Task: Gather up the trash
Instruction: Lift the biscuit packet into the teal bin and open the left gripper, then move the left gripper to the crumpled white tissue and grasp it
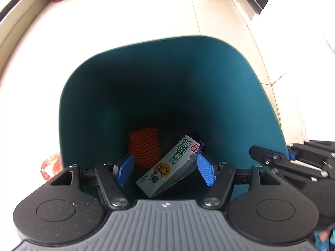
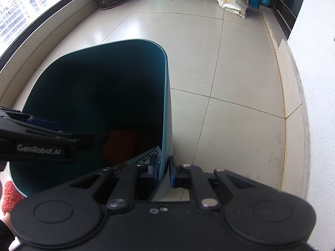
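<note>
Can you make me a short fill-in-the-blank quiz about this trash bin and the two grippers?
1. The right hand-held gripper is shut on the bin's ____.
2. The left hand-held gripper hangs ____ above the bin.
3. The foam net inside the bin is ____ in colour.
4. The snack box lies ____ the bin.

Missing words: rim; open; orange; inside

Left claw (image 1: 165, 168) agape (blue pads apart); right claw (image 2: 162, 170) clamped.
</note>
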The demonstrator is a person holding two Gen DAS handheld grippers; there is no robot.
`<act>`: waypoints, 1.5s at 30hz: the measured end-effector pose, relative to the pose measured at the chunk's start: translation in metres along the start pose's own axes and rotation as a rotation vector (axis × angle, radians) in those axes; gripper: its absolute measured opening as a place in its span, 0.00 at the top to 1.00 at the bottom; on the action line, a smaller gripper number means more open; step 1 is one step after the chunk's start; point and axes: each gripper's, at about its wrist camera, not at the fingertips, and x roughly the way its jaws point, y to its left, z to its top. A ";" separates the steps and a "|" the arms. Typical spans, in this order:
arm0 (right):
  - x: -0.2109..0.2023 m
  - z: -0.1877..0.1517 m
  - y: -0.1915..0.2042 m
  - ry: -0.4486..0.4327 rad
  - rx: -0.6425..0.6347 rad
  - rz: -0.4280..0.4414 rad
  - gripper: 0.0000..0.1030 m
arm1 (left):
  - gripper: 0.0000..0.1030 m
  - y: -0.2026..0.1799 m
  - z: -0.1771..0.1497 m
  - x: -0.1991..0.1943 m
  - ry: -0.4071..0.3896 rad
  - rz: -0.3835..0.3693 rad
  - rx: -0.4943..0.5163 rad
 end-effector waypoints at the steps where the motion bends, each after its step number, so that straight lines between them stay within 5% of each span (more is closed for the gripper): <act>1: 0.000 0.000 0.000 0.000 0.000 0.000 0.91 | 0.36 0.001 -0.001 -0.007 -0.013 0.000 0.001; 16: 0.003 0.001 0.001 0.005 0.001 -0.014 0.91 | 0.36 0.035 -0.030 -0.098 -0.166 0.048 -0.016; 25: 0.003 0.000 0.003 0.007 0.000 -0.017 0.91 | 0.36 0.062 -0.067 -0.120 -0.185 0.075 -0.047; 35: 0.003 0.000 0.003 0.007 0.000 -0.016 0.91 | 0.36 0.076 -0.103 -0.106 -0.129 0.033 -0.087; 45: 0.003 0.000 0.005 0.010 -0.002 -0.019 0.91 | 0.36 0.082 -0.142 -0.037 0.032 0.040 -0.095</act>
